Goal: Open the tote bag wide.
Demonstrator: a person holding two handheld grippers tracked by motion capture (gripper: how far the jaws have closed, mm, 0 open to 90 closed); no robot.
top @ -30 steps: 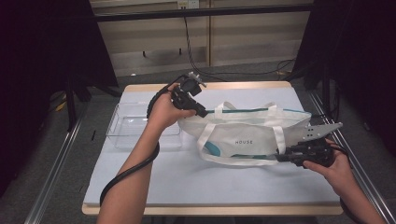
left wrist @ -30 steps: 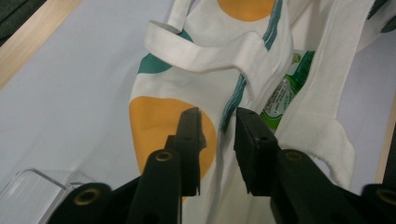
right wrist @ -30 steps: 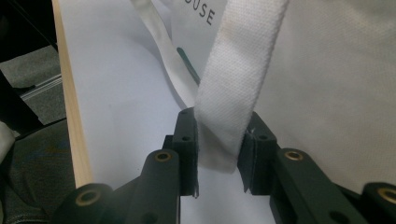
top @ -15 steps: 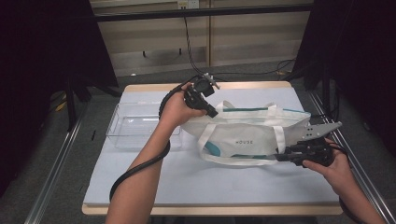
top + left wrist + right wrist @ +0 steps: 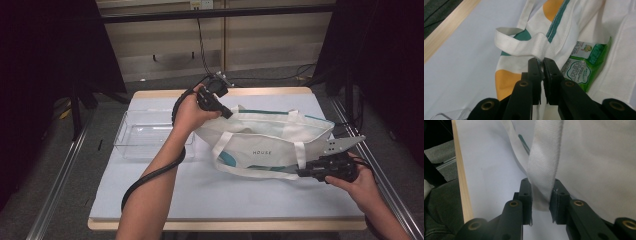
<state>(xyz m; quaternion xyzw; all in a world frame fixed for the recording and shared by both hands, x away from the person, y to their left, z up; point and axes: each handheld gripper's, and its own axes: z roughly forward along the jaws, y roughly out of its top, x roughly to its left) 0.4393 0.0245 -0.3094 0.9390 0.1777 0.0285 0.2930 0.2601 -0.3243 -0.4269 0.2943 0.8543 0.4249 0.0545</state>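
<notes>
Lying across the middle of the pale blue table top, a white canvas tote bag with teal trim, orange and teal patches and the word HOUSE on its side has its mouth held up at the far left corner. The left gripper is clenched on the bag's rim: in the left gripper view its black jaws sit nearly together on the hem of the cloth just beside the spot where a white webbing handle loop is sewn on. Beyond those jaws, inside the opened bag, a green printed plastic packet lies against the white lining. The right gripper rests low at the near right of the bag, the hand behind it close to the table's right edge. In the right gripper view a white webbing strap hangs down between its jaws, which stand partly apart on either side of the strap; I cannot tell whether they pinch it. A clear plastic rectangular bin stands on the table to the left of the bag, behind the left forearm.
</notes>
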